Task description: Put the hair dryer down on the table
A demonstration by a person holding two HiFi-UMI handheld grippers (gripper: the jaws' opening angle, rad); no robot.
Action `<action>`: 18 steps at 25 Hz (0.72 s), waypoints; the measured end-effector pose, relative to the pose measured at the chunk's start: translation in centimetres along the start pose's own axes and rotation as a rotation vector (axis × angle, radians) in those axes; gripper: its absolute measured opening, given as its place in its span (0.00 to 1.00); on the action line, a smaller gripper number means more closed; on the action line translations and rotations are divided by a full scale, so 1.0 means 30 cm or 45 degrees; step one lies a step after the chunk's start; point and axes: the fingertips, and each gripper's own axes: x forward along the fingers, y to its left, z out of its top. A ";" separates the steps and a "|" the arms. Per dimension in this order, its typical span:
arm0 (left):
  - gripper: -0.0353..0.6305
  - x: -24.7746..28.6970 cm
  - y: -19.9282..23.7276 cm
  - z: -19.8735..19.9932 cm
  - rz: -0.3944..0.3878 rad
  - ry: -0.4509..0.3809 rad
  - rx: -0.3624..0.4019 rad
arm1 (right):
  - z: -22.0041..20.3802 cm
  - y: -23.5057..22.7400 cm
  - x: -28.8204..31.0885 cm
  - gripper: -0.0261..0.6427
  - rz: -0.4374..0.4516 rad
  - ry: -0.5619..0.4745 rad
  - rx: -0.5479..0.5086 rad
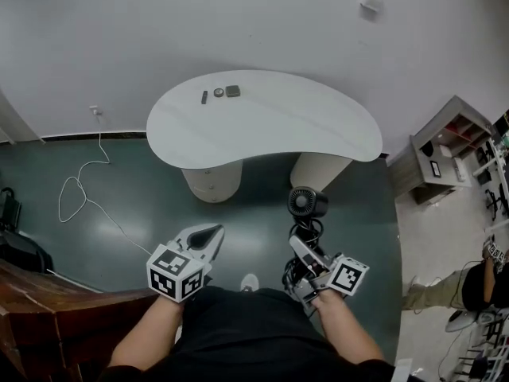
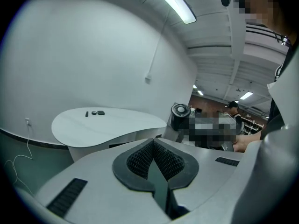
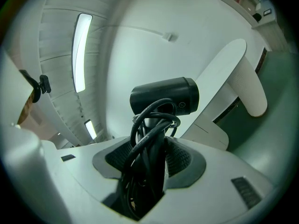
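Note:
My right gripper (image 1: 305, 255) is shut on the handle of a black hair dryer (image 1: 307, 203), with its black cord bundled around the handle. In the right gripper view the hair dryer (image 3: 164, 95) stands up from the jaws, barrel on top, cord (image 3: 150, 139) looped between the pads. It hangs in the air, short of the white curved table (image 1: 270, 122). My left gripper (image 1: 204, 239) is shut and holds nothing; in the left gripper view its pads (image 2: 175, 162) meet. That view also shows the hair dryer (image 2: 180, 114) to the right of the table (image 2: 112, 125).
Three small dark items (image 1: 219, 93) lie near the table's far edge. A white cable (image 1: 83, 183) trails over the green floor from a wall socket. A grey shelf unit (image 1: 445, 150) stands at right, a dark wooden surface (image 1: 48, 309) at lower left. A person (image 1: 469, 285) sits at far right.

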 end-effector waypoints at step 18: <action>0.08 0.226 0.063 0.040 0.045 0.093 -0.051 | 0.167 -0.188 0.072 0.33 -0.007 0.051 0.045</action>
